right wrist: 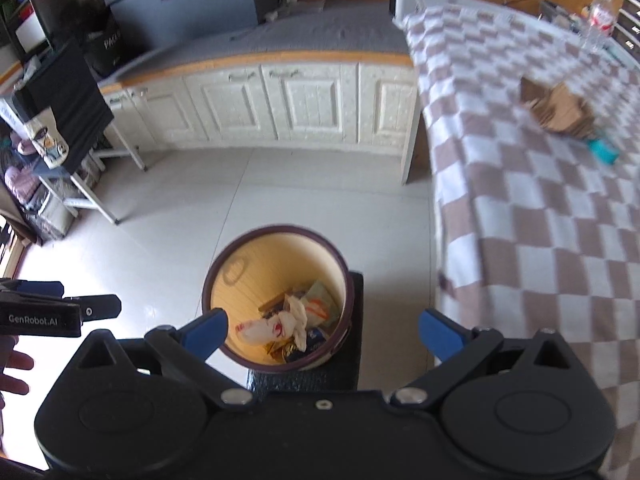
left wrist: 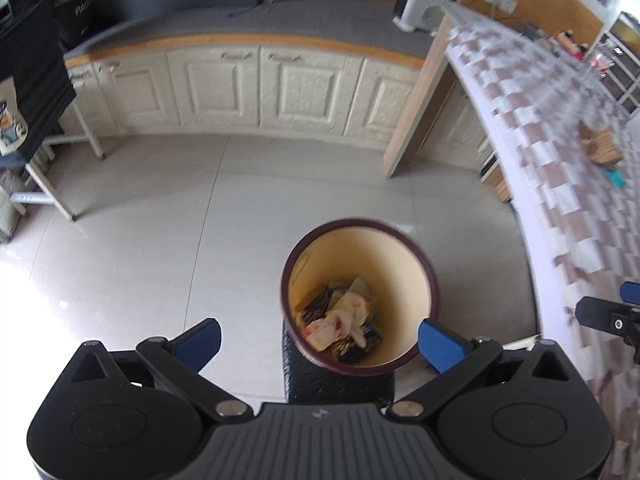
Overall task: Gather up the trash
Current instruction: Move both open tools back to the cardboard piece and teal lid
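A round bin (left wrist: 424, 264) with a dark rim and cream inside stands on a black stool on the floor; it also shows in the right wrist view (right wrist: 240, 256). Crumpled wrappers and tissue (left wrist: 344, 320) lie in its bottom, also seen in the right wrist view (right wrist: 288, 324). My left gripper (left wrist: 320, 340) is open and empty, above the bin. My right gripper (right wrist: 324, 330) is open and empty, above the bin's right side. On the checked tablecloth lie a brown cardboard piece (right wrist: 560, 110) and a teal item (right wrist: 604, 150).
The table with the checked cloth (right wrist: 540, 220) runs along the right. Cream cabinets (right wrist: 280, 100) with a grey counter stand behind. A white heater (left wrist: 428, 4) sits on the counter. A rack with dark cloth (right wrist: 68, 92) stands left. A water bottle (right wrist: 600, 16) is at the table's far end.
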Tool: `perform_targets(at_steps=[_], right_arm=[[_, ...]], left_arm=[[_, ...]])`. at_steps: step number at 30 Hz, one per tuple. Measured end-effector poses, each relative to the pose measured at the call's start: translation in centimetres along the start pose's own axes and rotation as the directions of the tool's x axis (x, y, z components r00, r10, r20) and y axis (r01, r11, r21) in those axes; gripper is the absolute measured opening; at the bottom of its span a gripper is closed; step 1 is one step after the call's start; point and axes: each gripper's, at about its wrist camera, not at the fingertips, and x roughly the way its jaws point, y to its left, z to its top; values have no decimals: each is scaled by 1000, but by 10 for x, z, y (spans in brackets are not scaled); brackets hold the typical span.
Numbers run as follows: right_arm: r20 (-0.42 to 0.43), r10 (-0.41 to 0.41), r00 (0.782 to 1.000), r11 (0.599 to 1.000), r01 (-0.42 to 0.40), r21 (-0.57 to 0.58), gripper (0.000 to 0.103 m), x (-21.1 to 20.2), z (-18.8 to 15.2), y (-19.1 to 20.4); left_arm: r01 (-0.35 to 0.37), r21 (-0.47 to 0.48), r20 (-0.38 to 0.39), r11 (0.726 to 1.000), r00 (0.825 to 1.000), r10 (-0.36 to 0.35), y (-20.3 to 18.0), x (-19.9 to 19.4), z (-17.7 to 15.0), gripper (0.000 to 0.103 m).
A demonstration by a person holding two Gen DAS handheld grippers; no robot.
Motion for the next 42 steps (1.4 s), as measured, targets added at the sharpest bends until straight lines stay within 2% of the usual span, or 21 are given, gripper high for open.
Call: perform_targets(at_steps=[6,11,18,23,31,37,42], right_arm=[[85,-21,996,1000,21,-2,103,-41,1,-11],[160,-31,987,999,32,-5,103,-74,0,-26],[266,-59,962,998,57,16,103,-119,-2,-66],[343,-81,936,997,73,36,103,-151,-4,-104],[423,-121,898,993,115,39,103,-180,-7,-167],[451,-131,883,991,120,53,103,-183,-6,-215],[474,-136,870,991,115,73,103,-178,1,-253]], left_arm=[[16,20,96,1000,995,-18,-26,-38,10,103],[35,42,174,999,984,-42,-53,-66,17,103],[69,81,269,994,959,-88,-108,-96,25,103],[86,121,327,989,937,-122,-157,-109,29,103],[106,185,400,977,900,-173,-240,-116,38,103],[101,236,420,967,886,-195,-297,-111,47,103],[100,266,420,959,883,-209,-331,-98,65,103]])
